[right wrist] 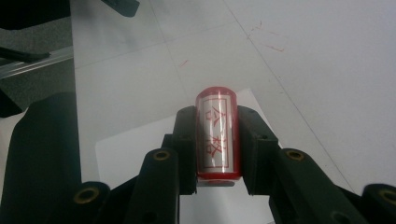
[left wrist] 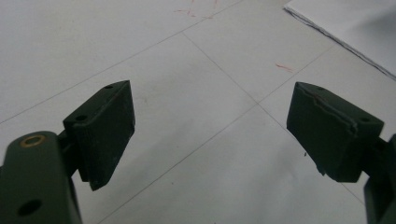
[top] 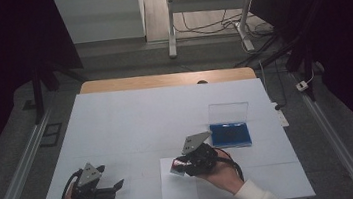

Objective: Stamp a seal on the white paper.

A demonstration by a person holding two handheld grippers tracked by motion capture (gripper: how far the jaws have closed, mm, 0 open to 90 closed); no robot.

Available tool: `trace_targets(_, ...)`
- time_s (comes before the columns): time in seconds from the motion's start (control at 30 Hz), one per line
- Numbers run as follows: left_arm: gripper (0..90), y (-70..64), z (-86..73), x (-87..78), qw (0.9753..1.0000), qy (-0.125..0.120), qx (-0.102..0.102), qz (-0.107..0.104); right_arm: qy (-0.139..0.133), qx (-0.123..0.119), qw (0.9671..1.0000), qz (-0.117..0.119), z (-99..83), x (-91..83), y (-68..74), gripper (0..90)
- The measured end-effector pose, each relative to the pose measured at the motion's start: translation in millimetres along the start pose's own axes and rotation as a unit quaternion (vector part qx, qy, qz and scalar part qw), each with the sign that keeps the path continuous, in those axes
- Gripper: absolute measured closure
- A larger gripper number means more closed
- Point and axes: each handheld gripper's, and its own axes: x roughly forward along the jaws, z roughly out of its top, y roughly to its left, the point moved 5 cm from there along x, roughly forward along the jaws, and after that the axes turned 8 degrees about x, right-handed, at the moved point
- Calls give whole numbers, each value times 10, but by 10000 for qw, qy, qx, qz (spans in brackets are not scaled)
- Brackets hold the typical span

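Note:
A red stamp point(right wrist: 217, 135) with a white label and red characters lies clamped between the jaws of my right gripper point(right wrist: 215, 116). In the high view the right gripper point(top: 180, 168) holds the stamp point(top: 176, 167) just above a white paper sheet point(top: 178, 189) near the table's front edge. A blue ink pad case point(top: 230, 134) with its clear lid raised stands to the right of that gripper. My left gripper point(top: 116, 186) rests at the front left, open, with nothing between its jaws point(left wrist: 210, 135).
The white table cover point(top: 132, 124) carries faint seams and small red marks point(left wrist: 285, 67). A corner of the paper sheet point(left wrist: 355, 28) lies beyond the left gripper. Floor rails, desk legs and cables lie beyond the table's far edge.

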Motion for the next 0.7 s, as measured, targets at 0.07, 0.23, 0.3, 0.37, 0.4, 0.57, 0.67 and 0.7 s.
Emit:
trace_targets(0.07, 155, 2, -2, -3, 10000, 2, -9, -3, 58, -22, 10000, -24, -8, 17, 3, 697)
trace_targets(0.23, 155, -7, 1, 4, 10000, 12, 5, -17, 142, -100, 9998, -36, -27, 68, 31, 698)
trace_targets(0.3, 155, -7, 1, 3, 10000, 10, 3, -18, 158, -121, 9998, -57, -30, 80, 38, 698)
trace_targets(0.37, 155, -2, -2, 0, 10000, 11, 0, -10, 187, -136, 9997, -68, -36, 88, 38, 698)
trace_targets(0.4, 155, 0, -3, -1, 10000, 8, -5, -7, 183, -151, 9997, -89, -39, 97, 36, 698)
trace_targets(0.57, 155, -7, -1, 2, 10000, 10, 1, -24, 282, -210, 9993, -126, -62, 134, 41, 697)
trace_targets(0.67, 155, -5, -2, 1, 10000, 12, 3, -23, 333, -270, 9989, -182, -69, 151, 50, 698)
trace_targets(0.7, 155, -4, -4, 0, 10000, 14, 1, -17, 339, -279, 9988, -197, -70, 156, 51, 698)
